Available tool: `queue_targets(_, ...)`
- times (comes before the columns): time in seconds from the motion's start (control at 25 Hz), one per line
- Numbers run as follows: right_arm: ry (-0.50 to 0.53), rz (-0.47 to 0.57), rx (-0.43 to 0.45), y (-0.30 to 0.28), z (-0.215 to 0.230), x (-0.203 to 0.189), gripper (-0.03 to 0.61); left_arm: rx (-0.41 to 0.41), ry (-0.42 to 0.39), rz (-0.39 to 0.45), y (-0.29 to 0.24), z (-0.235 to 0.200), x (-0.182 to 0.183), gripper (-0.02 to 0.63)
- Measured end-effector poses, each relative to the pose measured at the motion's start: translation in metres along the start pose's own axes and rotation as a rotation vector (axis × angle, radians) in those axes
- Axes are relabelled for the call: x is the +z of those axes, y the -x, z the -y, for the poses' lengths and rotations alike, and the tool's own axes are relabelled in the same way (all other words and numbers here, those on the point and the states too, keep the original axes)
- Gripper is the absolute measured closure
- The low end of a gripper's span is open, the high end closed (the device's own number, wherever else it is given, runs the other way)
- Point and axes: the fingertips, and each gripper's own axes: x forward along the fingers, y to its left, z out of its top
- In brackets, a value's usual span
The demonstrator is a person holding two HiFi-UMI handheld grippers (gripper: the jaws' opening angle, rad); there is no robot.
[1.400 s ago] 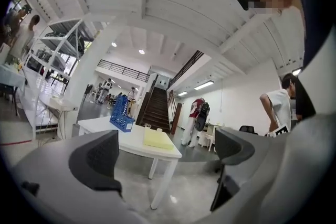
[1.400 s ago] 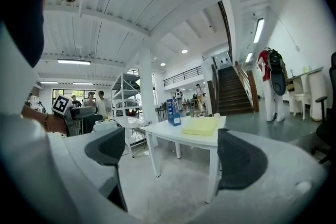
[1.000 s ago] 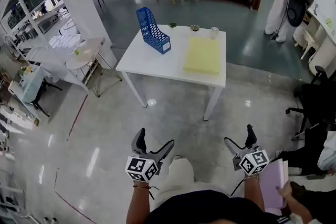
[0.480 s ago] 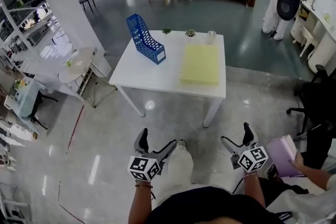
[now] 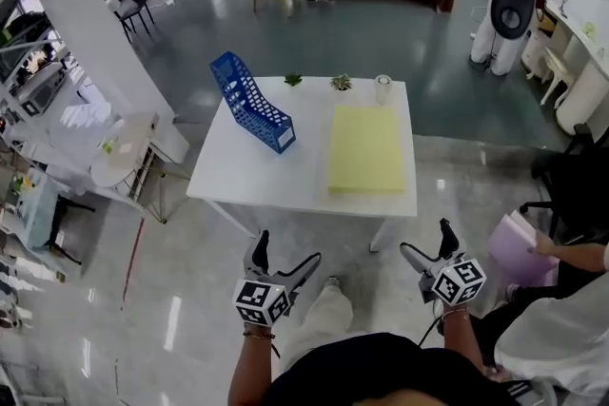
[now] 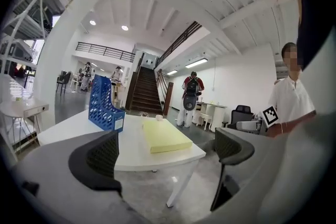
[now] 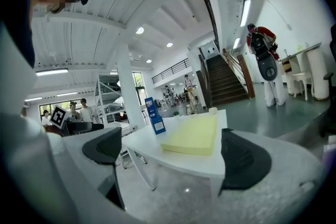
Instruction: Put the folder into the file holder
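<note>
Left gripper (image 5: 285,250) and right gripper (image 5: 425,240) both gape wide, empty. On the table (image 5: 247,176) at twelve o'clock the yellow folder (image 5: 364,148) lies flat, with the blue file holder (image 5: 251,102) at its ten o'clock, apart.

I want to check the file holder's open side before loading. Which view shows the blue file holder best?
The head view: the blue file holder stands whole on the white table, beside the yellow folder, its open top visible. The left gripper view shows it from a low angle; the right gripper view shows it small, end-on.
</note>
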Motion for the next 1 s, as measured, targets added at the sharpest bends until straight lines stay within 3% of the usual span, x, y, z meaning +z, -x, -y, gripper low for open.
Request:
queue_targets(0.32,-0.048,-0.033,-0.055,-0.08,0.045,0.015,0.006,-0.079,0.002,-0.035,-0.092,-0.056,0.029,0.054)
queue_targets(0.64,-0.121,-0.039,-0.119,-0.13,0.091,0.016,0.006,-0.176,0.017,-0.107,-0.165,-0.08,0.021,0.052)
queue_targets(1.0,-0.136,-0.14,-0.072,-0.189,0.138,0.019,0.006,-0.243,0.102,-0.212,-0.251,-0.088,0.011,0.054)
